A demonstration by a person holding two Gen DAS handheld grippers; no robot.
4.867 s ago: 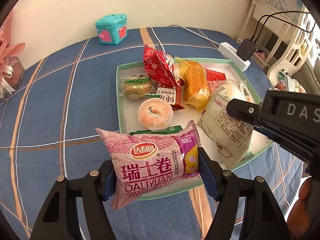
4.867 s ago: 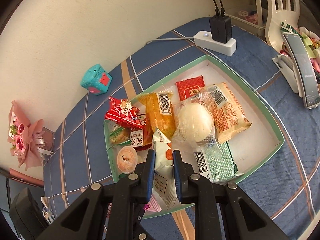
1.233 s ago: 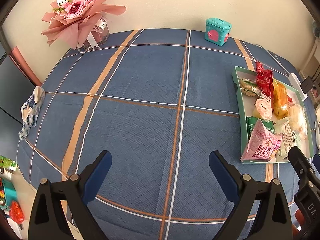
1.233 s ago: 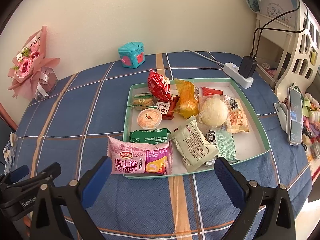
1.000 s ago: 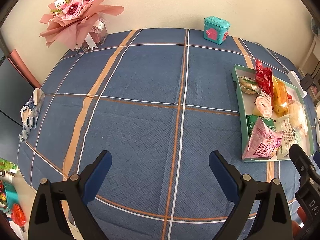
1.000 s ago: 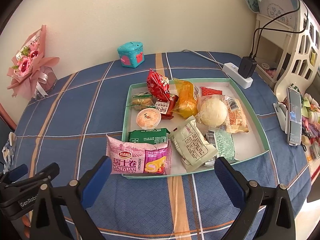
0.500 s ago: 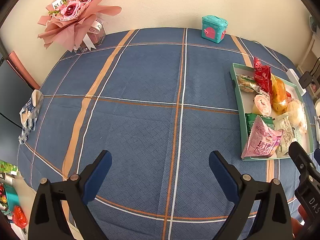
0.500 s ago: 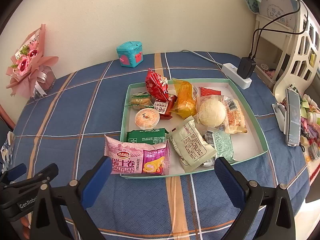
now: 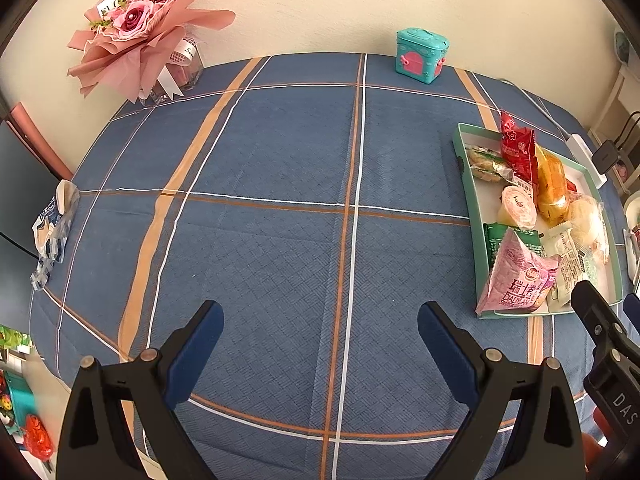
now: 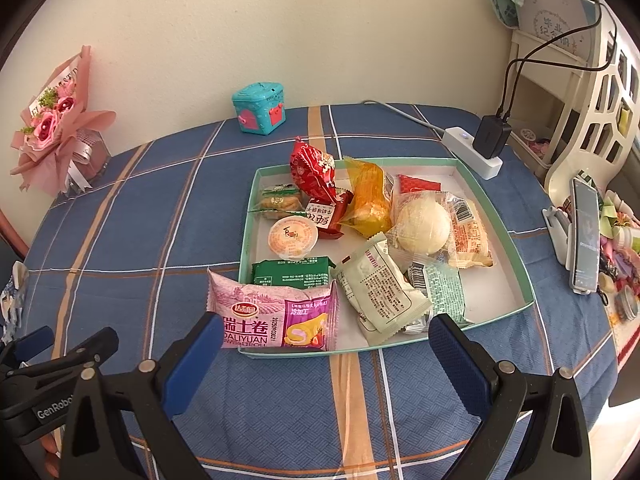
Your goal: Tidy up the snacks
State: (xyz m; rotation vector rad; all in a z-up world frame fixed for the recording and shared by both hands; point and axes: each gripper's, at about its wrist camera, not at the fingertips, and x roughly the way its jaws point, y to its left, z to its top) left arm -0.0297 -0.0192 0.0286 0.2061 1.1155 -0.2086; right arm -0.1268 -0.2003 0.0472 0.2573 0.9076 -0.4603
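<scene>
On the blue plaid cloth (image 10: 132, 232), the pink roll pack (image 10: 276, 320) is seen propped across the tray (image 10: 520, 280) corner, long axis crosswise, just ahead of the empty, spread right gripper (image 10: 326, 350), far right of the equally spread left gripper (image 9: 320, 340).

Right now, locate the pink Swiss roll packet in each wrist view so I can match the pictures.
Left wrist view: the pink Swiss roll packet is at the far right, propped on the near corner of the green tray.
Right wrist view: the packet is low and centre-left, overhanging the tray's front-left corner.
Shared landmark: the teal toy box by the wall.
</scene>
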